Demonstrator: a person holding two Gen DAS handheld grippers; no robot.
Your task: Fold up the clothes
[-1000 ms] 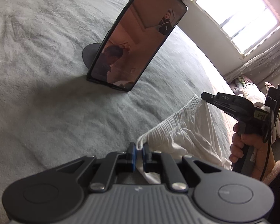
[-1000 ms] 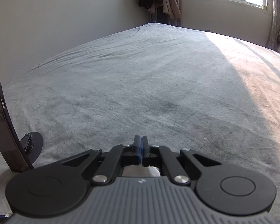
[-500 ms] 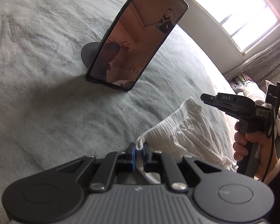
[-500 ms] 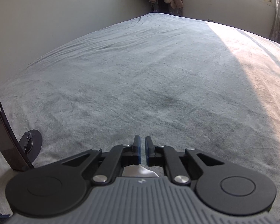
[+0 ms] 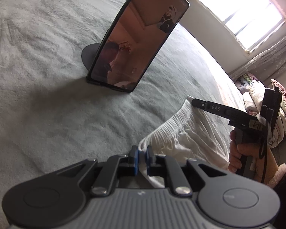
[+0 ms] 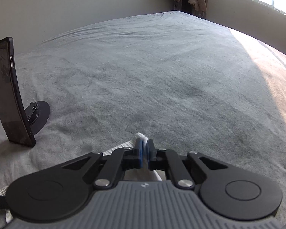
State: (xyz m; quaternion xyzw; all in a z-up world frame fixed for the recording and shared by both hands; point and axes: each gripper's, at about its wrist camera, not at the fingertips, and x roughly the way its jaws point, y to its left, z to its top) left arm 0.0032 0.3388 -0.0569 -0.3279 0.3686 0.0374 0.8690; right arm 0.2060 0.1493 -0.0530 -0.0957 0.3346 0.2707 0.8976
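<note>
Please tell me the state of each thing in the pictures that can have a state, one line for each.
Left gripper: shut on the garment's waistband.
Right gripper: shut on the garment's waistband.
Garment: white, partly lifted, stretched between the grippers.
Phone: propped upright on the stand, screen dark.
Stand: resting on the bed.
Bed: covered, lightly wrinkled.

left wrist: low, close over bed (image 5: pixel 47 105) | right wrist: low, facing window | shared: propped phone (image 5: pixel 137 38)

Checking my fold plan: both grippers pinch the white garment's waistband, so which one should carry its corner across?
Left, probably. The left gripper pinches the white garment and faces the right gripper, so it crosses only fabric.
</note>
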